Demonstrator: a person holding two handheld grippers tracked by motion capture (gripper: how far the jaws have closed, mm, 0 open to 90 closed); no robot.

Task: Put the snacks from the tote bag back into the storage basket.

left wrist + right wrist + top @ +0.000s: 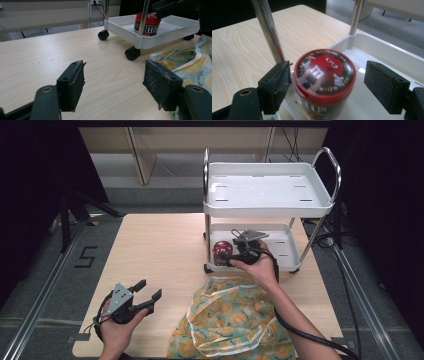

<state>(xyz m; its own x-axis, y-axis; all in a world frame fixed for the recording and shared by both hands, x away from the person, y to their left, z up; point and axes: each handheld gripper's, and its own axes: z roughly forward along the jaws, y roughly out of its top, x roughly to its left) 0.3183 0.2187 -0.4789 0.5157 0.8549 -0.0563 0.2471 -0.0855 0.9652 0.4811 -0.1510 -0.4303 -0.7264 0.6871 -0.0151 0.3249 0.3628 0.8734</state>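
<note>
The red M&M's tub (325,82) sat upright in the bottom tray of the little white cart (270,210), near that tray's left front corner, right by a chrome post (268,32). The right gripper (329,82) was around it with its jaws spread wide: one pad was about touching the tub's side, the other stood clear, so nothing was actually pinched. The cart was parked at the far right of the wooden table (160,250). A yellow-and-teal patterned bag (232,320) lay just in front of it. Way over on the left, the left gripper (147,292) hung above bare tabletop, jaws spread too, holding nothing.
</note>
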